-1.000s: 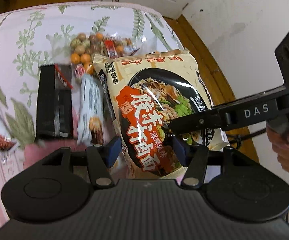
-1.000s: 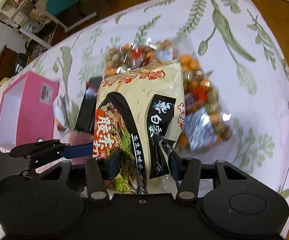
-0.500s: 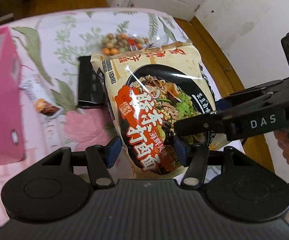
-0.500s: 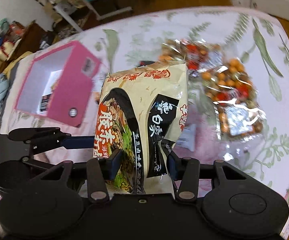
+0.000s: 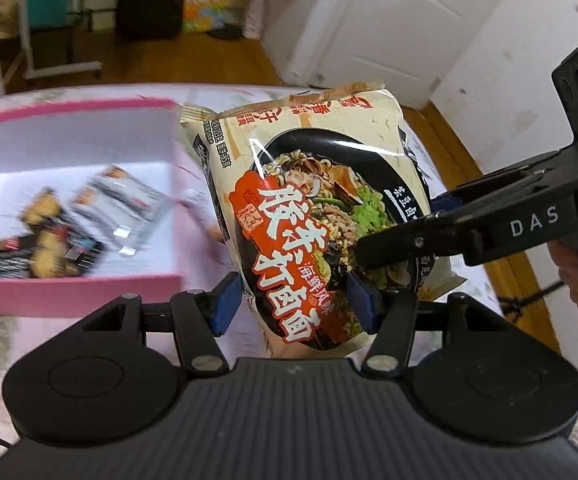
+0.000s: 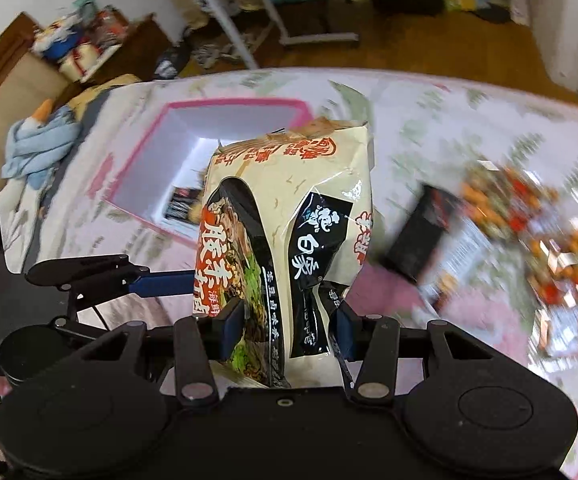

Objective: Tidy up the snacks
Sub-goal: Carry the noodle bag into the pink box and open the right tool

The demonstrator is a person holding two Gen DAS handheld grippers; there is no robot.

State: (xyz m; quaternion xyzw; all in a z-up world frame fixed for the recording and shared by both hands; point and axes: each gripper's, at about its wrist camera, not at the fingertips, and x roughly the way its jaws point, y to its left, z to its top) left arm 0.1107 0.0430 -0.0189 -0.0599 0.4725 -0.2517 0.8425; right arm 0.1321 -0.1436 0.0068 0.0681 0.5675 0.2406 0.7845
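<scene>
A cream noodle packet (image 5: 309,216) with a black bowl picture and red lettering is held in the air above the table by both grippers. My left gripper (image 5: 295,306) is shut on its near end. My right gripper (image 6: 287,330) is shut on its side edge; the packet (image 6: 289,216) stands upright between its blue pads. The right gripper's arm (image 5: 489,228) crosses the left wrist view. A pink box (image 5: 77,284) with a white inside lies to the left and holds a few snack packets (image 5: 69,232). It also shows in the right wrist view (image 6: 209,136), behind the packet.
A flowered cloth (image 6: 429,120) covers the table. To the right lie a black packet (image 6: 421,236) and clear bags of orange and green nuts (image 6: 529,220). A wooden floor, a white door (image 5: 401,20) and a metal stand surround the table.
Both grippers have carried the noodle packet up and to the left, from above the loose snacks to beside the pink box. The grips have not changed.
</scene>
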